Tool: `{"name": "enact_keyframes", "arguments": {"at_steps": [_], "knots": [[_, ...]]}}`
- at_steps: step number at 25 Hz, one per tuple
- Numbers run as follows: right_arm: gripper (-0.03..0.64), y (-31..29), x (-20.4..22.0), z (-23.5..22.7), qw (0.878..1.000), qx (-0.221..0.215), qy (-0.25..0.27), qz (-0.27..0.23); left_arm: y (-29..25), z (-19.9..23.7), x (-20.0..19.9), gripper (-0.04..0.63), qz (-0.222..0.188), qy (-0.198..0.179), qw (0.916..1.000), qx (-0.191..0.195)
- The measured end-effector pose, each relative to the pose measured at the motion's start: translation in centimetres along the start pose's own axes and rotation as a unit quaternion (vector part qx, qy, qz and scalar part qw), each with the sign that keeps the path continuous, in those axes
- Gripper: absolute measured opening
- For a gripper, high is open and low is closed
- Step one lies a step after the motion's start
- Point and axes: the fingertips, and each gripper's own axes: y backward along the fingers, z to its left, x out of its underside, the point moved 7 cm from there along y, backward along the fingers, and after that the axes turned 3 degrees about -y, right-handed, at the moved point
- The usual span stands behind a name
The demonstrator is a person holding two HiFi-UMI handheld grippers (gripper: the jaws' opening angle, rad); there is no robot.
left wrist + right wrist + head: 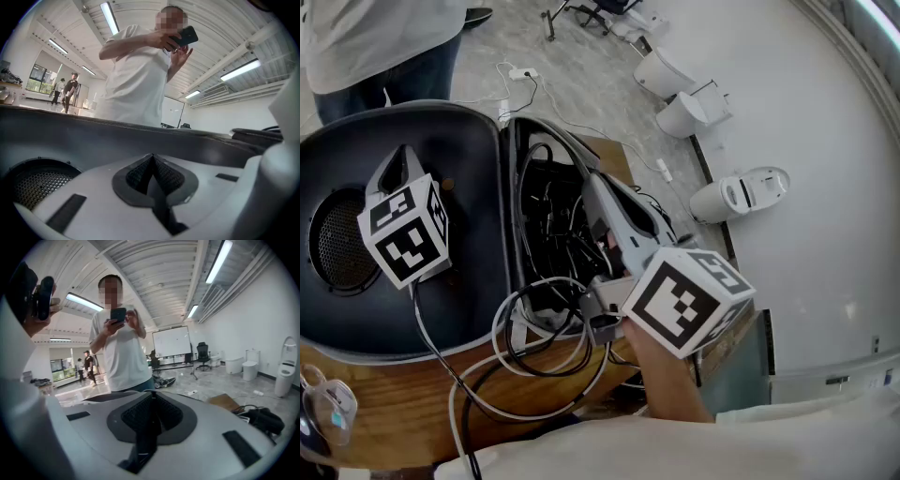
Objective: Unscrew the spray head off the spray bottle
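The left gripper (151, 158) and right gripper (151, 395) were both closed, empty; no bottle in sight, so handling's anyone's guess.

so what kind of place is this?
Probably an open lab or test hall, not a home: several freestanding toilets, a whiteboard, an office chair, and long ceiling strip lights.

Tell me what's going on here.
Nothing is being handled yet. The person holds the left gripper and right gripper at an open dark case of cables, both shut and empty. No spray bottle is clearly in view. A bystander in a white shirt stands opposite with a phone.
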Motion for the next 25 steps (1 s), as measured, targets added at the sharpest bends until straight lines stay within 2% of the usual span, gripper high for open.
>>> {"name": "enact_keyframes", "arguments": {"at_steps": [2,4,7,9,10,12,13,14,15,16,19,21,23,25], "knots": [[0.034,0.9,-0.3,-1.7,0.998,0.053,-0.013,-0.028,0.0,0.0,0.0,-0.002,0.0,0.0,1.0,0.0],[0.115,1.7,-0.4,-3.2,0.994,0.095,-0.029,-0.05,0.1,0.0,-0.1,-0.002,0.0,-0.001,1.0,0.0],[0.331,2.9,0.2,-4.9,0.983,0.163,-0.045,-0.066,0.1,0.1,-0.1,-0.002,0.0,0.0,1.0,-0.001],[0.382,3.9,0.7,-5.8,0.973,0.214,-0.048,-0.069,0.1,0.2,-0.1,-0.002,0.0,0.001,1.0,-0.001],[0.387,4.3,1.0,-6.2,0.969,0.231,-0.053,-0.067,0.1,0.2,-0.1,-0.002,0.0,0.001,1.0,-0.001],[0.38,5.0,1.5,-6.7,0.963,0.251,-0.074,-0.058,0.1,0.1,-0.1,-0.003,0.001,0.0,1.0,-0.002],[0.324,5.4,1.7,-6.8,0.96,0.261,-0.086,-0.056,0.1,0.1,-0.2,-0.002,0.001,0.0,1.0,-0.002],[0.12,5.7,1.8,-7.0,0.956,0.271,-0.095,-0.056,0.1,0.1,-0.2,-0.002,0.001,0.0,1.0,-0.001],[0.035,6.0,1.9,-7.1,0.954,0.279,-0.1,-0.056,0.1,0.1,-0.2,-0.002,0.001,0.0,1.0,-0.001],[-0.005,6.2,1.8,-7.2,0.952,0.283,-0.101,-0.056,0.1,0.1,-0.2,-0.002,0.0,0.0,1.0,-0.001],[-0.005,6.2,1.8,-7.4,0.953,0.282,-0.103,-0.054,0.1,0.1,-0.1,-0.002,0.0,0.0,1.0,-0.001],[-0.005,6.0,1.7,-7.2,0.957,0.265,-0.106,-0.056,0.1,0.1,-0.1,-0.002,0.0,0.0,1.0,-0.001],[-0.005,5.2,1.2,-6.7,0.968,0.221,-0.098,-0.061,0.1,0.1,-0.1,-0.002,0.0,-0.001,1.0,-0.001],[0.015,3.8,0.5,-5.4,0.984,0.15,-0.071,-0.062,0.1,0.1,-0.1,-0.002,0.0,0.0,1.0,-0.001]]}}
